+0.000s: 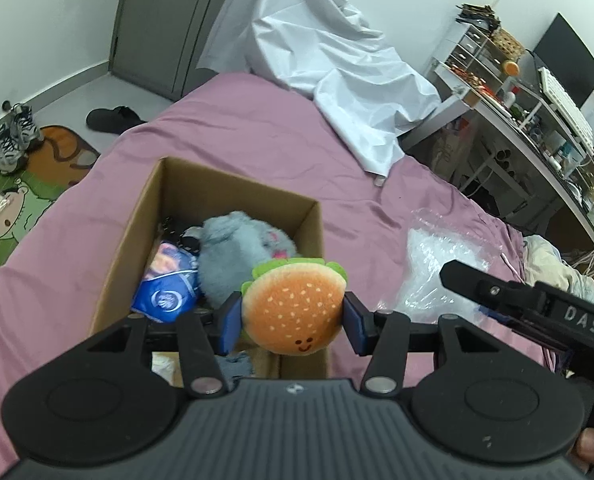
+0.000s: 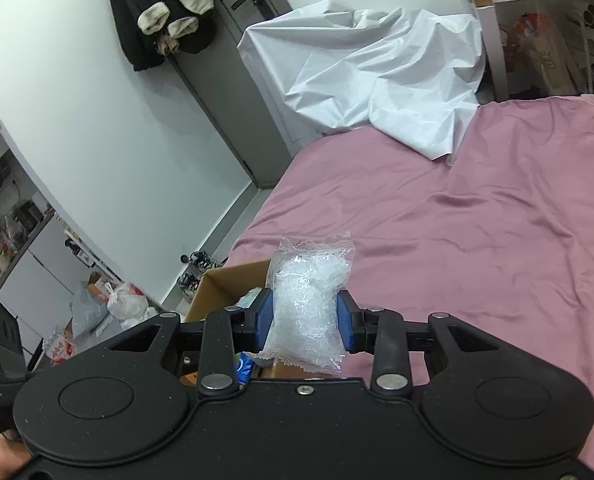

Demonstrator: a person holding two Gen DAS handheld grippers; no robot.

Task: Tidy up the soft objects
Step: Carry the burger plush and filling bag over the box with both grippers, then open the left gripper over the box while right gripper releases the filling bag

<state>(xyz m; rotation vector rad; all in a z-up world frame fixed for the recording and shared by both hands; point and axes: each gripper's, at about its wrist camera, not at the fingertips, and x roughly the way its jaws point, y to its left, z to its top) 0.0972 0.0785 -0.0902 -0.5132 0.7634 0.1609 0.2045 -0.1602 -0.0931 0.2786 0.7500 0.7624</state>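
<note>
My left gripper [image 1: 293, 316] is shut on a plush hamburger [image 1: 295, 306] with a smiley face, held above the near right corner of an open cardboard box [image 1: 137, 216] on the pink bed. Inside the box lie a grey plush toy [image 1: 241, 252] and a blue packet [image 1: 167, 296]. My right gripper [image 2: 305, 322] is shut on a clear plastic bag of white filling [image 2: 309, 304], held above the bed just right of the box [image 2: 225, 284]. The bag [image 1: 437, 268] and the right gripper's body [image 1: 537, 308] also show at the right in the left wrist view.
A crumpled white sheet [image 1: 337, 64] lies at the far end of the pink bed [image 1: 237, 132]. A cluttered desk with shelves [image 1: 537, 112] stands to the right. Shoes [image 1: 9, 136] and a patterned mat [image 1: 33, 184] lie on the floor at left. A dark coat [image 2: 161, 8] hangs by the door.
</note>
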